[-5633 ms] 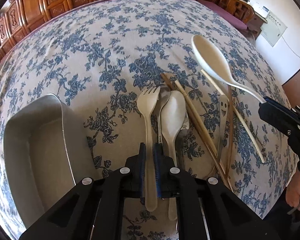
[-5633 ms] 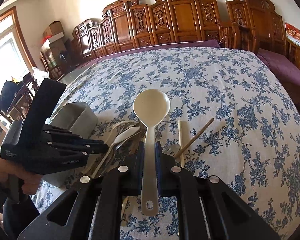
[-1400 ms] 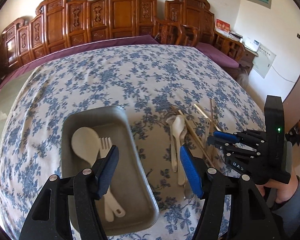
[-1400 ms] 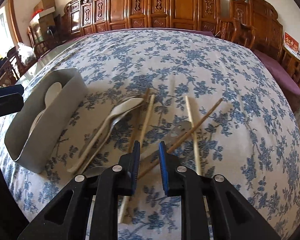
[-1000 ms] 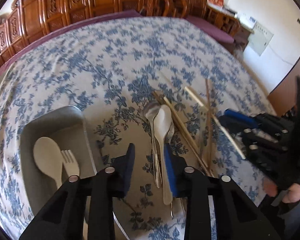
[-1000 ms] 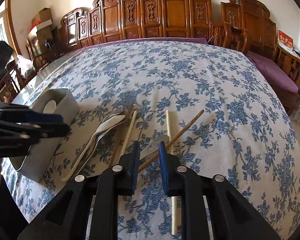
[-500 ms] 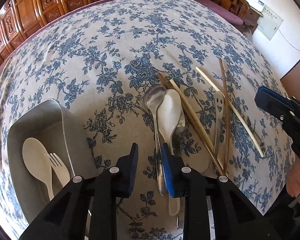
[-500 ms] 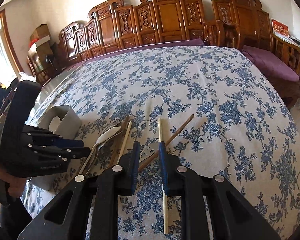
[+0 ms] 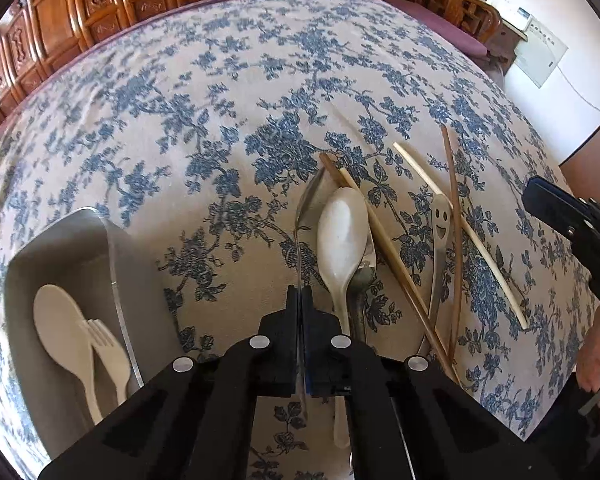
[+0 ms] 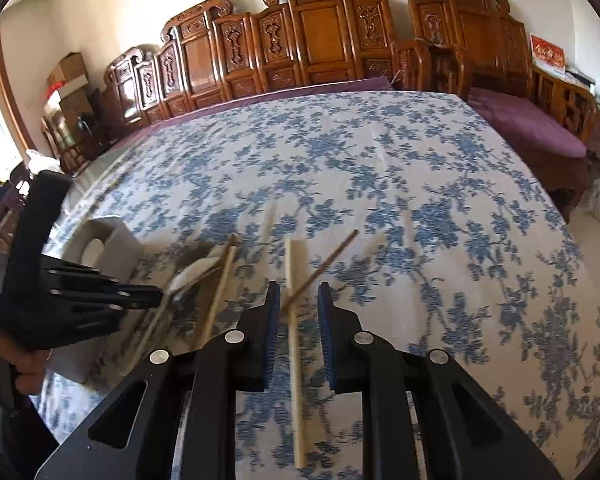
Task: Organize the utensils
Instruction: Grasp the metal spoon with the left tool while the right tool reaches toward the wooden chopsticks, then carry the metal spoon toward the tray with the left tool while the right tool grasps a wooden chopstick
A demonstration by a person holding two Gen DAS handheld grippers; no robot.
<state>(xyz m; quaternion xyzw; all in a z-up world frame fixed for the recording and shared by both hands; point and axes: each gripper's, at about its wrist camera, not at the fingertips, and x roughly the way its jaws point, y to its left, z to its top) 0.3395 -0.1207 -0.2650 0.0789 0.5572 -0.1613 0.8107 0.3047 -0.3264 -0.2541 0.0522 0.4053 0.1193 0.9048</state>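
My left gripper [image 9: 300,300] is shut on the handle of a metal spoon [image 9: 305,216], turned on edge beside a cream spoon [image 9: 342,232]. To their right lie wooden chopsticks [image 9: 384,236], a smiley-face metal utensil [image 9: 440,236] and a pale chopstick [image 9: 460,232]. A grey tray [image 9: 120,280] at the left holds a cream spoon [image 9: 56,320] and a cream fork [image 9: 108,348]. My right gripper [image 10: 298,300] is open over a pale chopstick [image 10: 294,340] and a brown chopstick [image 10: 324,268], above the cloth.
The table has a blue floral cloth [image 10: 380,184]. Carved wooden chairs [image 10: 320,32] line its far side. The tray also shows in the right wrist view [image 10: 112,240], behind my left gripper [image 10: 148,294]. The right gripper shows in the left wrist view [image 9: 572,220].
My left gripper has closed on the metal spoon's handle and the spoon has turned on edge. My right gripper has opened wider around the pale chopstick.
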